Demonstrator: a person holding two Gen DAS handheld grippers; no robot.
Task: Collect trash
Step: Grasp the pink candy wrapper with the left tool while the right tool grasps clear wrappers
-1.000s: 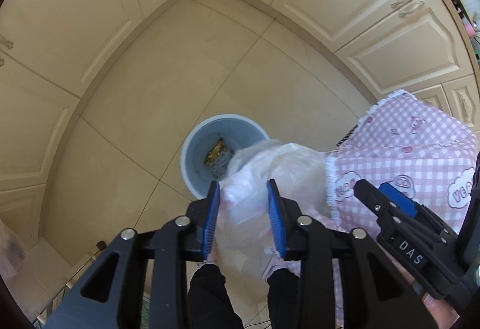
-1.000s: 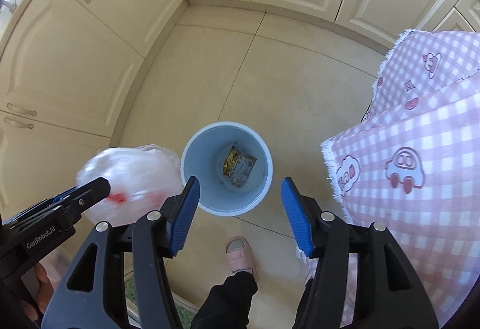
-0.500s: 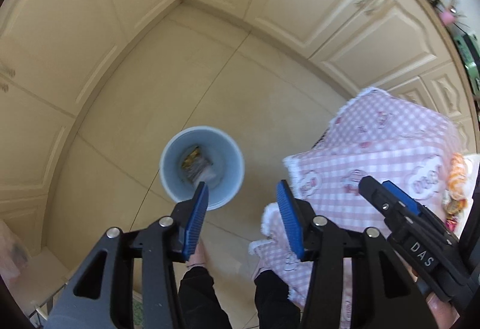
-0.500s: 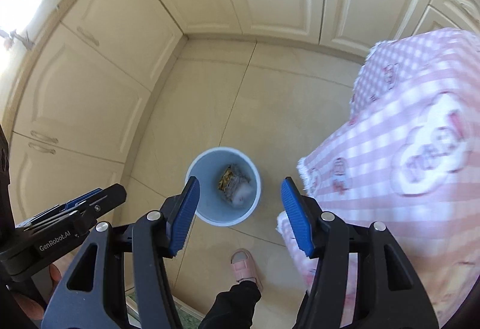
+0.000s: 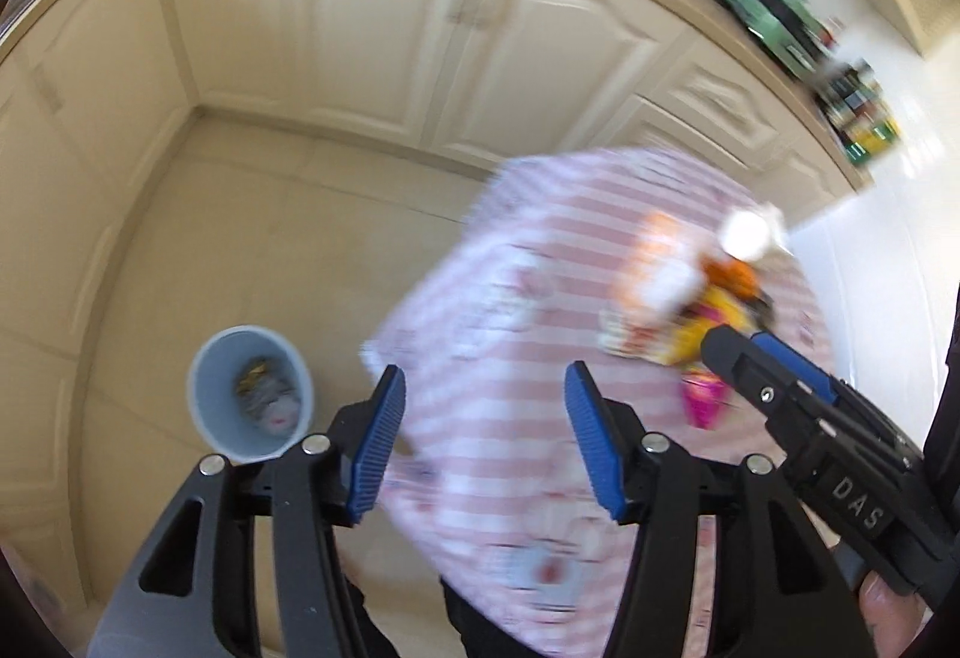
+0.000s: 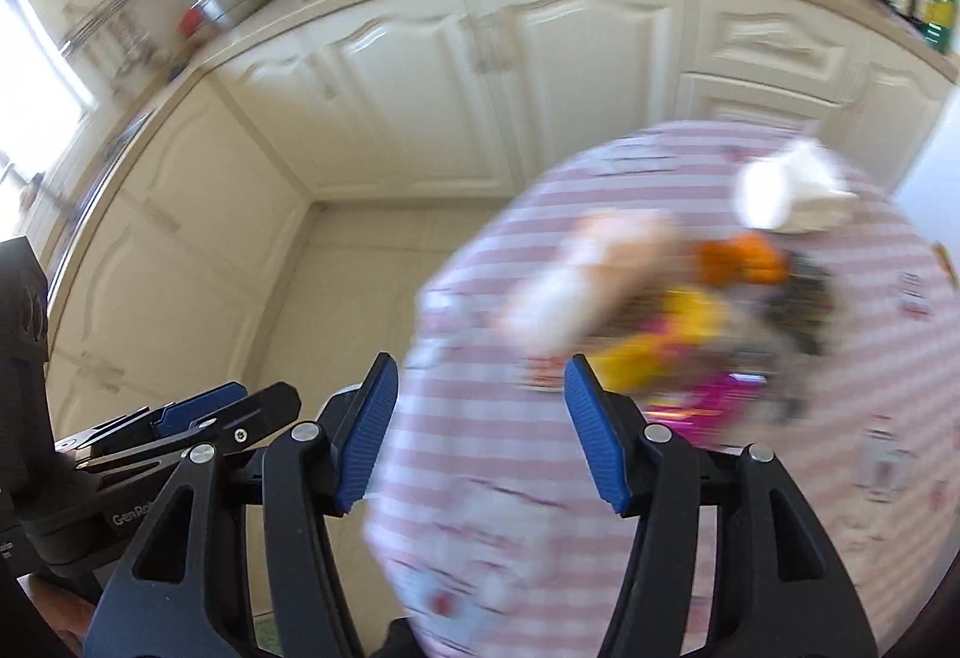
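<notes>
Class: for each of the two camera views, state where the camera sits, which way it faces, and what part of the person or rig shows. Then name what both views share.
Left wrist view: sits on the left gripper, looking steeply down at the bin on the floor and the pink checked tablecloth; the right gripper shows at right.
Right wrist view: sits on the right gripper, looking down over the tablecloth; the left gripper shows at left.
Shared: tablecloth, blurred litter pile, cream cabinets; both jaws open, empty.
</notes>
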